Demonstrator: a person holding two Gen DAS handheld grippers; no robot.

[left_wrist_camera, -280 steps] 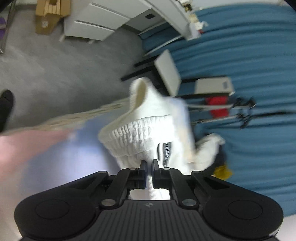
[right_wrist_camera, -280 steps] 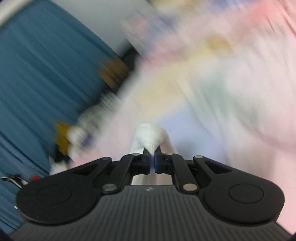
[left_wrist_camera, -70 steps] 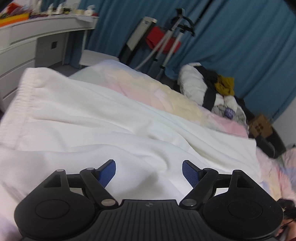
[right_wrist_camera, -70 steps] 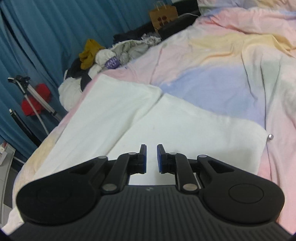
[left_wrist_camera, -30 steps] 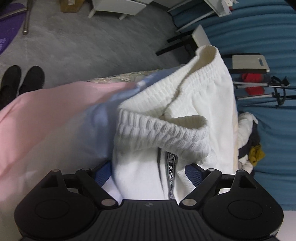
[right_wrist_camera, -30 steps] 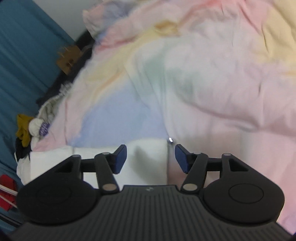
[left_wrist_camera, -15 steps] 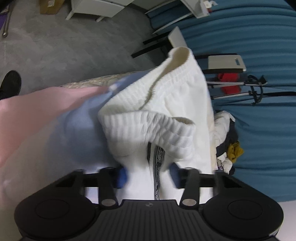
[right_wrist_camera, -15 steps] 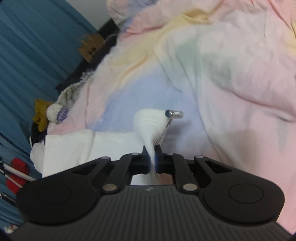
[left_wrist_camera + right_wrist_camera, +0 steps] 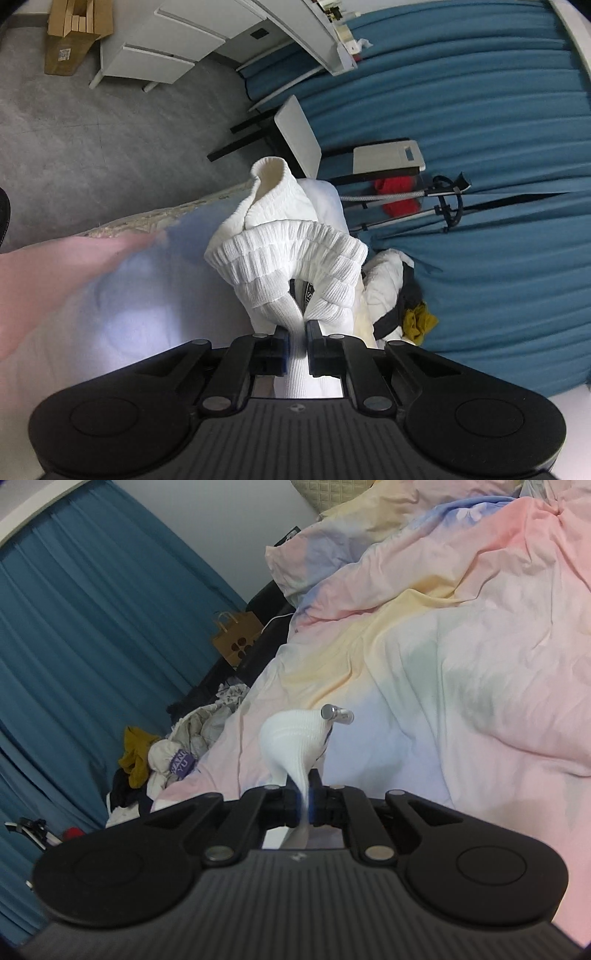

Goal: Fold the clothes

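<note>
My left gripper (image 9: 296, 334) is shut on the ribbed elastic waistband of the white trousers (image 9: 288, 254), which bunch up in front of it above the bed. A black-and-white label strip (image 9: 308, 293) shows inside the waistband. My right gripper (image 9: 305, 798) is shut on a white ribbed corner of the same trousers (image 9: 291, 734), lifted off the bed, with a silver drawstring tip (image 9: 337, 712) sticking out of it. The rest of the garment is hidden below both grippers.
The bed has a pastel pink, yellow and blue duvet (image 9: 461, 657). A pile of other clothes (image 9: 173, 753) lies at the bed's far edge by the blue curtains (image 9: 92, 627). White drawers (image 9: 155, 48), a chair (image 9: 295, 136) and a tripod (image 9: 424, 199) stand on the grey floor.
Both grippers closed on the trousers and lifted them: the left shut on the waistband, the right raised its pinched corner higher above the duvet.
</note>
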